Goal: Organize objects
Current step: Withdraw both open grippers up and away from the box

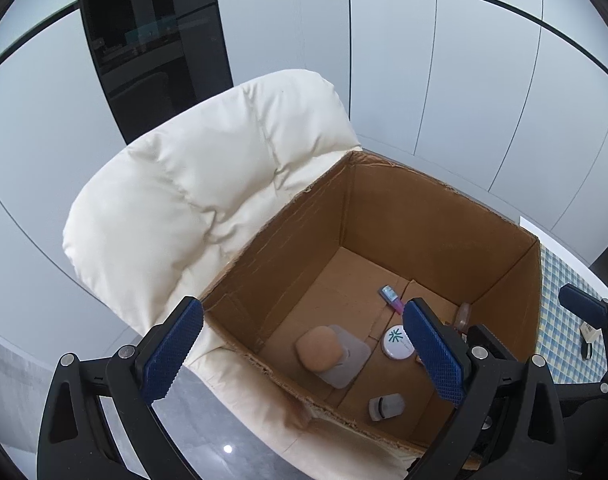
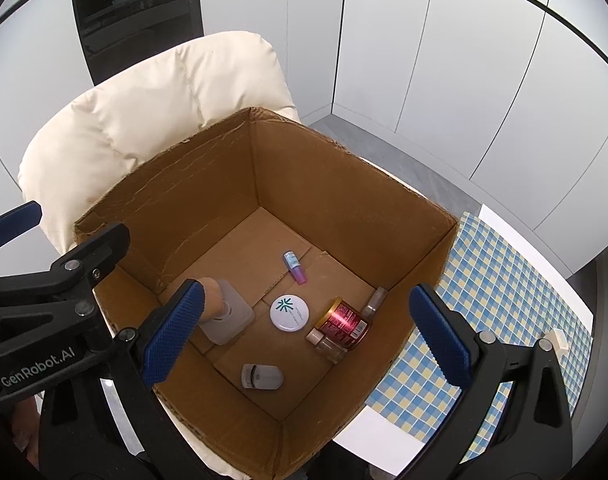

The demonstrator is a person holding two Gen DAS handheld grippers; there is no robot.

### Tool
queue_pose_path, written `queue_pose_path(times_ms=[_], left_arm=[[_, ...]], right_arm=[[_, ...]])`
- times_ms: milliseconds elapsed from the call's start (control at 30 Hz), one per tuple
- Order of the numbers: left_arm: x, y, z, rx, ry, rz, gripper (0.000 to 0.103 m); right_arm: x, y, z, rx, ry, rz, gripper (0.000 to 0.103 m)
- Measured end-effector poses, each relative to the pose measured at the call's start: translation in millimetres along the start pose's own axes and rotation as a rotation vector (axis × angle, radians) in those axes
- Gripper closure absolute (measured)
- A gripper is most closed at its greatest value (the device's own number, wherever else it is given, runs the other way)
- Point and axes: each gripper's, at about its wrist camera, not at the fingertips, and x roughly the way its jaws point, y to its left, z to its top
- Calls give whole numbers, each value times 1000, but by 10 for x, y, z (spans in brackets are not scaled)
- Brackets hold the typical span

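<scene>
- The left tool hangs over the near left rim of the cardboard box, its blue pads spread wide with nothing between them.
- The right tool hangs over the same cardboard box from the near side, its fingers also spread wide and empty.
- Nearest on the box floor lies a small grey clip-like case, close to the near wall.
- Beyond it, toward the left wall, a tan rounded puff rests on a pale grey square pouch.
- At the middle of the floor lies a white round compact with a green mark on its lid.
- Just right of it a red can lies on its side, with a small clear bottle touching its near side and another small bottle against the right wall.
- Farther in, near the floor's centre seam, lies a small tube with a blue end and a pink end.
- The box sits on a cream padded chair, whose backrest rises behind the far left wall.
- To the right of the box the tabletop carries a blue and yellow checked cloth; a small white block lies near its right edge.
</scene>
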Motion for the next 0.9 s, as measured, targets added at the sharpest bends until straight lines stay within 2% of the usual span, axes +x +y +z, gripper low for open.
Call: queue_pose_path(times_ms=[900], left_arm=[[-830,310,-423,-72,-37,37,3]], right_arm=[[-846,149,-359,-33,-63,43,0]])
